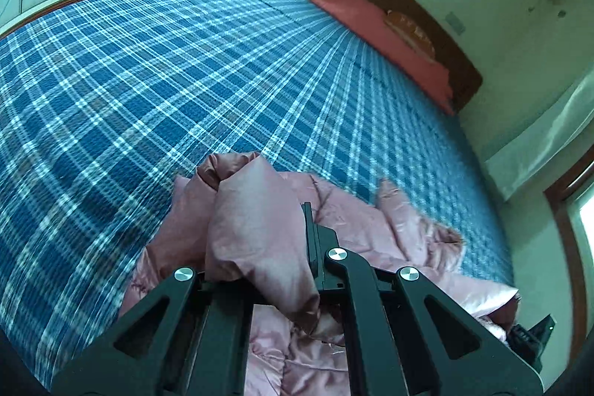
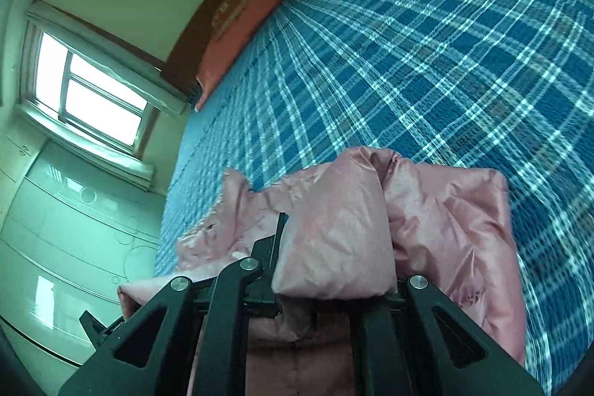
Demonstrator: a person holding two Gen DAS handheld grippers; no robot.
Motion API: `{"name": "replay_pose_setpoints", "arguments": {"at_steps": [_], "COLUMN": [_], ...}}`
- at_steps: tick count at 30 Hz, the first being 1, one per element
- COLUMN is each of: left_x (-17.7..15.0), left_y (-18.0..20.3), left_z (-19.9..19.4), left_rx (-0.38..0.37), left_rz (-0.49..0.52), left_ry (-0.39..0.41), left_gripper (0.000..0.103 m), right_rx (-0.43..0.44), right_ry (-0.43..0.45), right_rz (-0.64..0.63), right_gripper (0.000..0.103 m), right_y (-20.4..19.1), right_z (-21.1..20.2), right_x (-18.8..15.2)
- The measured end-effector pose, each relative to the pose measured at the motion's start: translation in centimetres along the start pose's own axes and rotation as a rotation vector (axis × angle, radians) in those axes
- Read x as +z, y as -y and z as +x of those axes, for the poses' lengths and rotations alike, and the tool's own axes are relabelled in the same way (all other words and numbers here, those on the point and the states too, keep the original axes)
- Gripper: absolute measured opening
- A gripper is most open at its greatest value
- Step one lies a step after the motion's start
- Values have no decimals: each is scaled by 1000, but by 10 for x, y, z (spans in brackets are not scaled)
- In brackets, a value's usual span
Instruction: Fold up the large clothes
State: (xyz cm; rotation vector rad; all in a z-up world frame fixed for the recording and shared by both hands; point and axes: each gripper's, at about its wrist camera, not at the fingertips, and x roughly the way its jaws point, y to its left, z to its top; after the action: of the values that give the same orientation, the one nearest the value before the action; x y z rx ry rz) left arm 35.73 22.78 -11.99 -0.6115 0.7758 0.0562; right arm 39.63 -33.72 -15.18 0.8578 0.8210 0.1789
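Observation:
A pink puffy jacket (image 1: 375, 229) lies on the blue plaid bed (image 1: 185, 80). My left gripper (image 1: 260, 240) is shut on a bunched fold of the jacket, which bulges up between the fingers and hides the left one. In the right wrist view my right gripper (image 2: 334, 247) is shut on another fold of the same jacket (image 2: 453, 232), held above the bed (image 2: 427, 43). The tip of the other gripper shows at the lower right in the left wrist view (image 1: 534, 336) and at the lower left in the right wrist view (image 2: 100, 325).
A red pillow (image 1: 386, 36) lies along the dark wooden headboard (image 1: 427, 25); it also shows in the right wrist view (image 2: 245, 25). A window (image 2: 92, 95) and white wardrobe doors (image 2: 67, 240) stand beside the bed. The bed's plaid cover stretches far ahead.

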Motion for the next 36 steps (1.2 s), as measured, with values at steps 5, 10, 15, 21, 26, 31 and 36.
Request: {"name": "replay_pose_setpoints", "arguments": {"at_steps": [5,10,15,21,26,31,36], "left_x": [6,13,7,-12,-3,-1,-2], "left_y": [6,14,27,42,50,44,45], "left_z": [5,-23,-55,-31,0,42,68], "left_rx": [-4,-77,-69,33,90,165,212], "left_rz": [14,8,79,229,254,253,278], "left_ry": [-7,28,83,39,58,8,-44], "left_gripper": [9,58,60,56,56,56,57], "right_rx": [2,34,6,-156,-237,-314,-339], "right_ry": [-6,55,82,19,-8,-74,-115], "right_rz": [-9,-47,-127,-316,-480,-593,-583], "right_gripper": [25,62,62,61,58,58,58], "right_y": [-3,-16,-30,-56,-93,-108,-100], "right_z": [2,-30,-51,-17,25,77,102], "right_x": [6,7,-4,-24,-24,-30,-28]}}
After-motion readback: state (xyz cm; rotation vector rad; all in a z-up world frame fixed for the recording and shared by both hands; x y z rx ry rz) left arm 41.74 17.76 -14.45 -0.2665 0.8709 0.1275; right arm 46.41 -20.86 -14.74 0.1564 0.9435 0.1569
